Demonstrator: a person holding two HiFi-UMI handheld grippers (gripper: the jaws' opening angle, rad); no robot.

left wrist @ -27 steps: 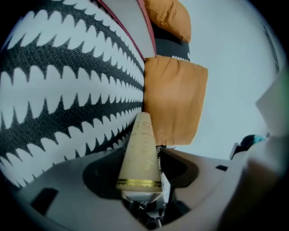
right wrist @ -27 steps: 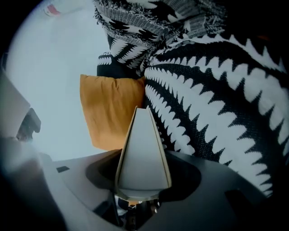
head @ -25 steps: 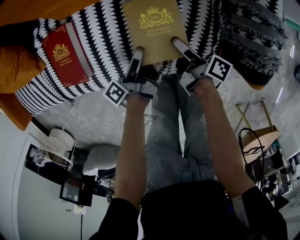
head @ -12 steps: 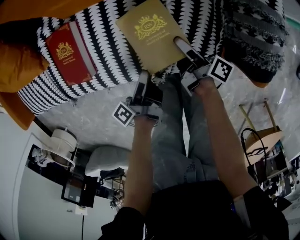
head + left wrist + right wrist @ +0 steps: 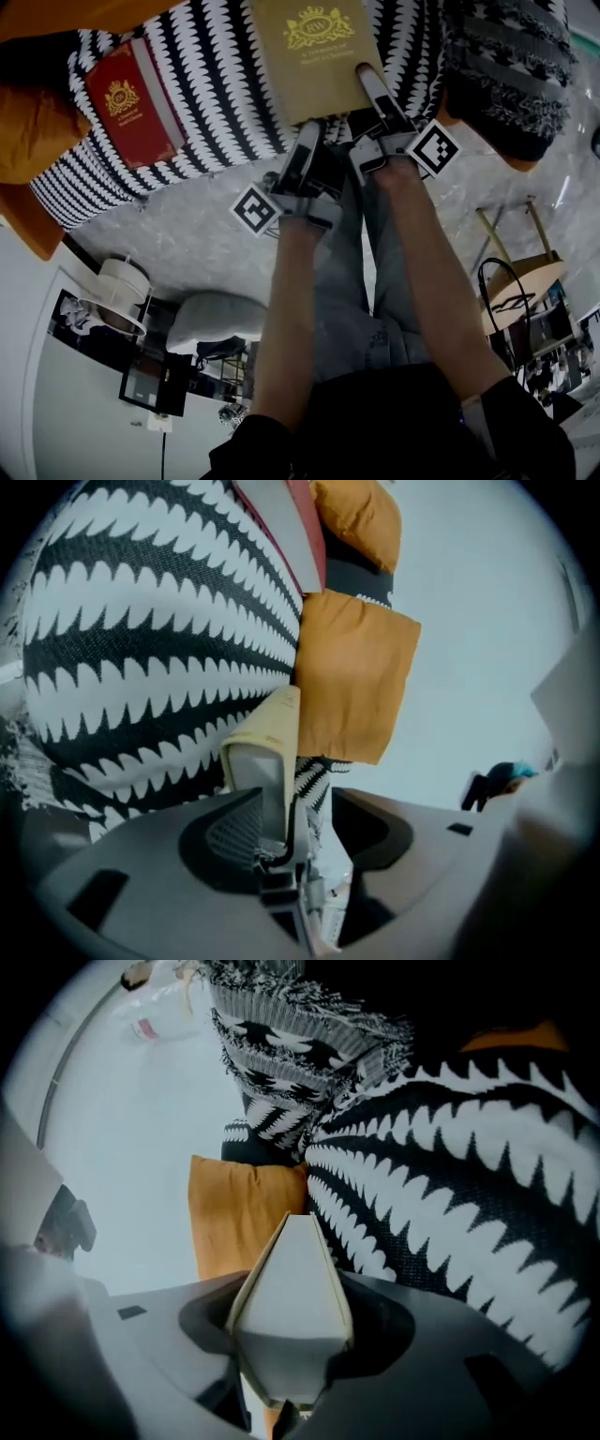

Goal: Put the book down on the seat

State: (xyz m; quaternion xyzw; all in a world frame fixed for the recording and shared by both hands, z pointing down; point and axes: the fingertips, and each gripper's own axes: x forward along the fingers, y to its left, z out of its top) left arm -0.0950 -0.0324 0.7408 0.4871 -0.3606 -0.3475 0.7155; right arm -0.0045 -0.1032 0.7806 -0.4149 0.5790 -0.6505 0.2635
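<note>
The gold book (image 5: 314,56) lies over the black-and-white striped seat (image 5: 225,94), at the top centre of the head view. My right gripper (image 5: 370,89) is shut on its near right corner, and the book's grey page edge (image 5: 292,1288) fills the space between those jaws. My left gripper (image 5: 307,150) is at the book's near edge. Its jaws are closing with the book's yellow corner (image 5: 267,742) between them, close to the left jaw and with a gap to the right one. A red book (image 5: 127,103) lies on the seat to the left.
Orange cushions (image 5: 28,131) border the seat on the left. A fringed patterned throw (image 5: 511,66) covers the right end. Below the seat is marbled floor (image 5: 178,234), with a white round stand (image 5: 122,286) at the left and a dark bag (image 5: 520,309) at the right.
My left gripper let go of the book's near left corner, drew back toward me, and is now at the near edge again, further right. The book tilted, then straightened.
</note>
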